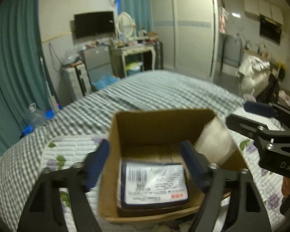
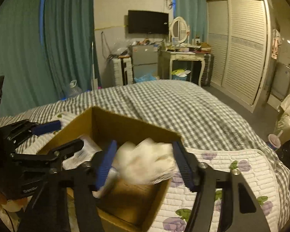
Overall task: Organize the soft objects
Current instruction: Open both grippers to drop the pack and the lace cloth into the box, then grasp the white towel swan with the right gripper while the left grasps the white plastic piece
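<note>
An open cardboard box [image 1: 160,129] stands on a floral quilt on the bed. A flat dark-edged packet with a white barcode label [image 1: 153,185] lies in the box, between the open fingers of my left gripper [image 1: 145,166]. A white fluffy soft object [image 2: 145,160] sits between the fingers of my right gripper [image 2: 145,162], over the box's right side [image 2: 125,129]; it looks blurred. In the left wrist view it shows as a pale bundle [image 1: 214,141] at the box's right wall. The right gripper's fingers are wide apart beside it.
The floral quilt [image 2: 222,164] lies over a grey checked bedspread [image 2: 174,104]. Beyond the bed are teal curtains, a dressing table, a small fridge and a white wardrobe [image 2: 239,48]. A cup with a straw [image 2: 274,141] stands at the right.
</note>
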